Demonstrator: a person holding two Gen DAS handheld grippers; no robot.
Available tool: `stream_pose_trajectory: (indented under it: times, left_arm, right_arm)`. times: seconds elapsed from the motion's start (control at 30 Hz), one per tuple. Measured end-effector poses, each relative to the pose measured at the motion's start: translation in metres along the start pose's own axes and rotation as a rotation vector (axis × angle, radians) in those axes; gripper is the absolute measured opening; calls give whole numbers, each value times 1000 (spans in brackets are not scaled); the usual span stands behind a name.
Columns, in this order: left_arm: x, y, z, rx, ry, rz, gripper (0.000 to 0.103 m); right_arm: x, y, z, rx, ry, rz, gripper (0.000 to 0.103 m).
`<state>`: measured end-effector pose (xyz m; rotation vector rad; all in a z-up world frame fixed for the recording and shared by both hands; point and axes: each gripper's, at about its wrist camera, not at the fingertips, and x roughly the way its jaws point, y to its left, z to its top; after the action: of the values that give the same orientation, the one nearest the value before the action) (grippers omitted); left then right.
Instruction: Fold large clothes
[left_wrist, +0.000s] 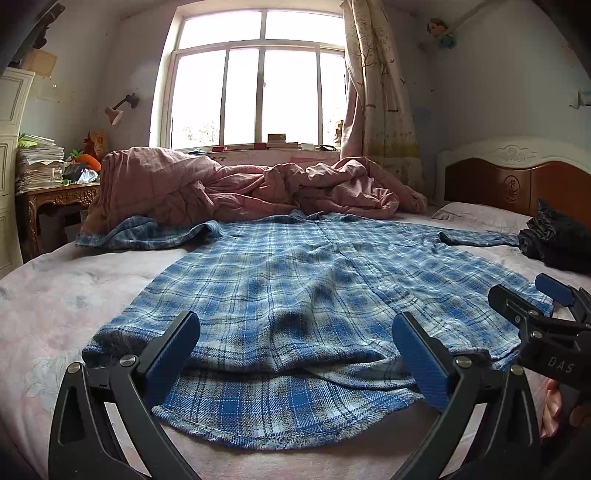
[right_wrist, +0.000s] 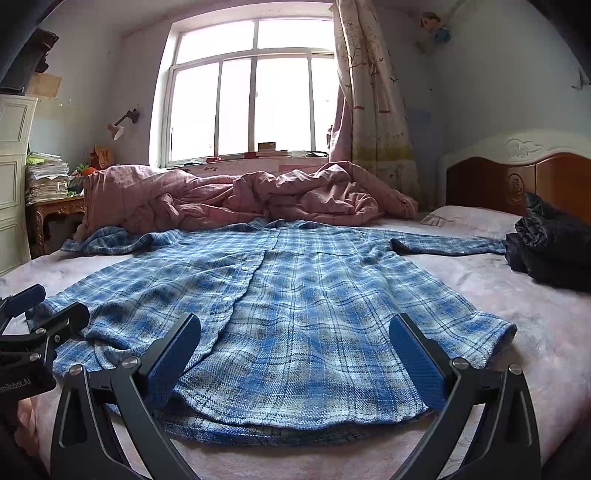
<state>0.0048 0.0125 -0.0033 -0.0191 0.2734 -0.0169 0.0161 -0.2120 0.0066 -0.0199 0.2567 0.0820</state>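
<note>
Far to your left, a stack of papers (left_wrist: 38, 162) is sitting on a carved wooden bench (left_wrist: 55, 201) beside the bed (left_wrist: 55, 295), and a rumpled pink quilt (left_wrist: 229, 188) is lying along the far side under the window (left_wrist: 255, 85). You are holding the left gripper (left_wrist: 295, 352) low over the near hem of the blue plaid shirt (left_wrist: 295, 273), its fingers (left_wrist: 171, 350) standing wide apart and gripping nothing, with the hem lying between and just beyond them. The shirt is spreading flat across the middle of the pink sheet, front up and buttoned, collar toward the quilt, the left sleeve bunching near the quilt's edge and the right sleeve (right_wrist: 447, 243) stretching out straight toward the headboard side. Just to the right, you are keeping the right gripper (right_wrist: 295, 356) at the same hem, level with the other one; its fingers (right_wrist: 417, 362) are likewise spread wide and empty, framing the lower right part of the shirt. Each gripper is showing at the edge of the other's view. Further right, a pile of dark folded clothing (right_wrist: 550, 247) is resting on the bed near the end of the right sleeve, and the wooden headboard (right_wrist: 517, 177) is rising behind it.
</note>
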Motion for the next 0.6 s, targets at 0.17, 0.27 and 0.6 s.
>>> stream_pose_trajectory:
  times: [0.17, 0.27, 0.6]
  left_arm:
    - [1, 0, 1, 3, 5, 16, 103]
    - [0, 0, 0, 5, 0, 7, 103]
    - [-2, -4, -2, 22, -12, 12, 103]
  right_arm:
    - [-1, 0, -1, -7, -9, 8, 103]
    - [-2, 2, -1, -14, -14, 4, 103]
    - [-2, 4, 0, -16, -13, 6, 103]
